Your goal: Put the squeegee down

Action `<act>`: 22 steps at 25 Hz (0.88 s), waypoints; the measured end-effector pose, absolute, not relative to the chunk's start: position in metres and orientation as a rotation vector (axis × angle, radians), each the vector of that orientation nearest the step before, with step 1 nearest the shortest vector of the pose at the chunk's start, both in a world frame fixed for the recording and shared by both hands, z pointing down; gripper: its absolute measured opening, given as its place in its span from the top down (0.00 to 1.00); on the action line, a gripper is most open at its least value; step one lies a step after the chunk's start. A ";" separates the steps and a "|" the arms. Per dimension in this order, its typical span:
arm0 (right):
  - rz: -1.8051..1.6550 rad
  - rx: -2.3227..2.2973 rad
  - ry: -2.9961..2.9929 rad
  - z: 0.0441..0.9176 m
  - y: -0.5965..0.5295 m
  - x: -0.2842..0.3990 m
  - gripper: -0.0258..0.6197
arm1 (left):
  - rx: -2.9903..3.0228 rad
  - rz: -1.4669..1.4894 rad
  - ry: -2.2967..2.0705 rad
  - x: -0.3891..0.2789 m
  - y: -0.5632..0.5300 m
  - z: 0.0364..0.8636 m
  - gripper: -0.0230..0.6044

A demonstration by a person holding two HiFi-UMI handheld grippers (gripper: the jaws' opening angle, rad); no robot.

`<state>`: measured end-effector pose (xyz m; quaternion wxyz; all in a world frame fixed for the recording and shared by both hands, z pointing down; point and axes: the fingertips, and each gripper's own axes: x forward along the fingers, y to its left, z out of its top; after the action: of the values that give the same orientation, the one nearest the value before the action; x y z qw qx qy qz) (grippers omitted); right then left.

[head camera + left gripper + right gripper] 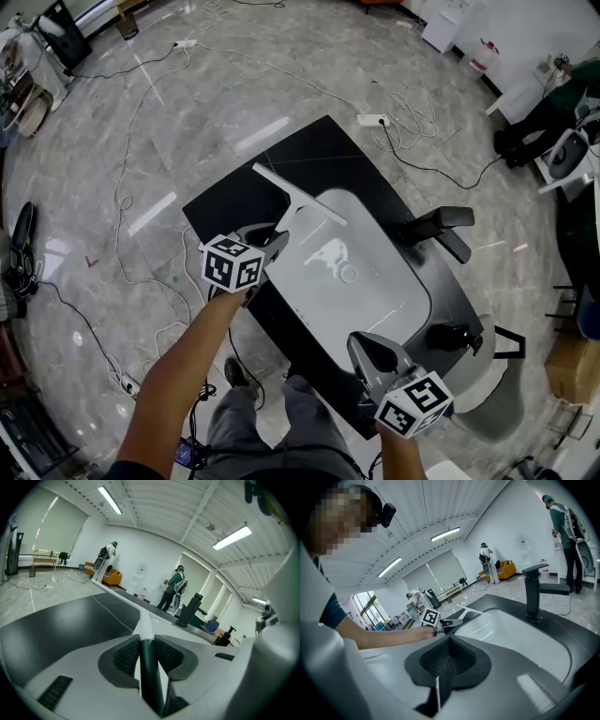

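the left tool sits at the left rim of the white sink, its jaws clamped on the handle of the white squeegee. the squeegee reaches past the sink's far left corner, its blade crossing the black counter just beyond the sink; the blade may be touching the counter, but that is hard to judge. the right tool hovers at the sink's near edge, jaws pressed together with nothing between them. a black faucet stands at the sink's right side.

The left arm reaches forward, the left gripper clamped on the squeegee; the right gripper hovers tilted downward, jaws together, empty.
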<state>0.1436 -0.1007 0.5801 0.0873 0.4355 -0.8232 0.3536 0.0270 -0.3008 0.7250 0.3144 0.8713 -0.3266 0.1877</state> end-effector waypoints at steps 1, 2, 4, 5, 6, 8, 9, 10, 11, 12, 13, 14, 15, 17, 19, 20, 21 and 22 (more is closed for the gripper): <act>1.055 1.294 -2.452 0.581 -0.101 0.142 0.95 | 2.315 0.515 -0.875 0.026 -0.301 0.726 0.81; 1.057 1.291 -2.453 0.582 -0.101 0.141 0.95 | 2.332 0.537 -0.891 0.026 -0.302 0.726 0.81; 1.060 1.289 -2.453 0.583 -0.102 0.141 0.95 | 2.357 0.572 -0.923 0.024 -0.304 0.727 0.81; 1.062 1.289 -2.452 0.584 -0.102 0.141 0.95 | 2.362 0.581 -0.933 0.023 -0.305 0.727 0.81; 1.065 1.289 -2.450 0.585 -0.102 0.142 0.95 | 2.363 0.586 -0.938 0.022 -0.306 0.727 0.81; 1.073 1.290 -2.444 0.589 -0.102 0.142 0.95 | 2.364 0.594 -0.943 0.022 -0.308 0.727 0.81; 1.078 1.289 -2.441 0.590 -0.101 0.142 0.95 | 2.365 0.601 -0.946 0.022 -0.308 0.728 0.81; 1.082 1.288 -2.439 0.592 -0.100 0.142 0.95 | 2.365 0.610 -0.950 0.023 -0.308 0.728 0.81; 1.086 1.286 -2.437 0.593 -0.099 0.142 0.95 | 2.364 0.620 -0.956 0.023 -0.308 0.729 0.81; 1.090 1.283 -2.437 0.594 -0.098 0.141 0.95 | 2.362 0.632 -0.963 0.023 -0.308 0.730 0.81; 1.094 1.280 -2.439 0.595 -0.098 0.139 0.95 | 2.361 0.646 -0.969 0.023 -0.308 0.731 0.80; 1.099 1.279 -2.440 0.596 -0.097 0.138 0.95 | 2.361 0.660 -0.973 0.023 -0.308 0.732 0.81; 1.102 1.278 -2.442 0.596 -0.097 0.137 0.95 | 2.364 0.672 -0.974 0.024 -0.308 0.733 0.80; 1.105 1.275 -2.446 0.597 -0.096 0.136 0.95 | 2.368 0.681 -0.973 0.024 -0.308 0.734 0.80; 1.107 1.270 -2.446 0.598 -0.096 0.135 0.95 | 2.367 0.673 -0.973 0.023 -0.309 0.734 0.81; 1.109 1.268 -2.444 0.600 -0.095 0.135 0.95 | 2.366 0.668 -0.975 0.023 -0.309 0.734 0.81; 1.113 1.265 -2.441 0.602 -0.094 0.135 0.95 | 2.364 0.664 -0.976 0.023 -0.309 0.734 0.81; 1.117 1.262 -2.438 0.603 -0.093 0.135 0.95 | 2.364 0.658 -0.975 0.023 -0.308 0.733 0.81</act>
<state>0.1352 -0.0929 0.6034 0.0887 0.4241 -0.8194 0.3753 0.0234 -0.3080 0.7334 0.2479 0.8674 -0.3576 0.2415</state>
